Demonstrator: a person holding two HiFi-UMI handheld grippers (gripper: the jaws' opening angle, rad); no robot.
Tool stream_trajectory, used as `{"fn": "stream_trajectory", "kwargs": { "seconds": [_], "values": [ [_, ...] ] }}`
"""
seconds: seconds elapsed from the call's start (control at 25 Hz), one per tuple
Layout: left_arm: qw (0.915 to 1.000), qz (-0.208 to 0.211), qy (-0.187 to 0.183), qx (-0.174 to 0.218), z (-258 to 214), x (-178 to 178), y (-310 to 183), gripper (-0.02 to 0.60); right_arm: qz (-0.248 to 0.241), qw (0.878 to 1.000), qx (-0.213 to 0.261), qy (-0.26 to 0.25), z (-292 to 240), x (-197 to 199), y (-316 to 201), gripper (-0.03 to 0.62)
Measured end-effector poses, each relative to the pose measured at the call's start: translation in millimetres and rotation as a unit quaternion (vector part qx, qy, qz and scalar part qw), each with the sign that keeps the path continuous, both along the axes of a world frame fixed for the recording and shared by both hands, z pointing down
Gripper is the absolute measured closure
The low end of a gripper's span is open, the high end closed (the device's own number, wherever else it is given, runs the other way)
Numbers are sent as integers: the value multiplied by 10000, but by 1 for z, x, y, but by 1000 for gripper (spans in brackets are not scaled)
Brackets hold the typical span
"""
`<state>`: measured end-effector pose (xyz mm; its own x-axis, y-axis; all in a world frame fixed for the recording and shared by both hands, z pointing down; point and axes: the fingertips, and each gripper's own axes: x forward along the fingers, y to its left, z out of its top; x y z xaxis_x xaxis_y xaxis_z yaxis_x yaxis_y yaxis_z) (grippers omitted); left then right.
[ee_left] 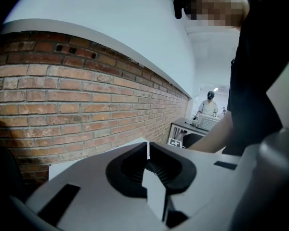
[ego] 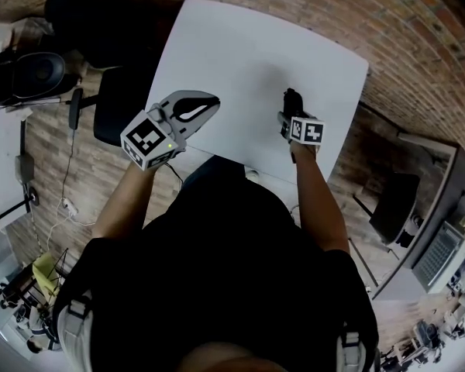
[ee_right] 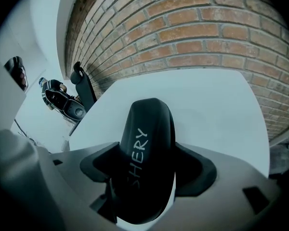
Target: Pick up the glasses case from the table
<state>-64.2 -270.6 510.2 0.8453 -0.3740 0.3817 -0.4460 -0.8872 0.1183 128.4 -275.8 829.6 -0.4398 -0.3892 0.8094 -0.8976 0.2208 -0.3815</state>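
The black glasses case point(ee_right: 147, 129), with white lettering on its lid, sits lengthwise between the jaws of my right gripper point(ee_right: 147, 165), which is shut on it. In the head view the glasses case point(ego: 292, 99) shows as a dark shape just beyond the right gripper point(ego: 294, 113), lifted a little over the right part of the white table point(ego: 240, 53). My left gripper point(ego: 205, 107) hovers over the table's near left edge. Seen from the left gripper view, the left gripper point(ee_left: 147, 153) has its jaws together with nothing between them.
A black office chair point(ego: 116, 103) stands by the table's left side. A brick wall point(ee_left: 86, 105) runs behind the table. A desk with a keyboard point(ego: 438, 256) is at the far right. A person point(ee_left: 209, 105) stands far off at another desk.
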Motion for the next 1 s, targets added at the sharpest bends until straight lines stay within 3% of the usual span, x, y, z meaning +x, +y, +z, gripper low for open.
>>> {"fn": "stream_trajectory", "kwargs": {
  "seconds": [1.0],
  "values": [
    [9974, 44, 77, 720, -63, 8, 49, 560, 221, 9972, 704, -114, -87, 37, 23, 246]
  ]
}}
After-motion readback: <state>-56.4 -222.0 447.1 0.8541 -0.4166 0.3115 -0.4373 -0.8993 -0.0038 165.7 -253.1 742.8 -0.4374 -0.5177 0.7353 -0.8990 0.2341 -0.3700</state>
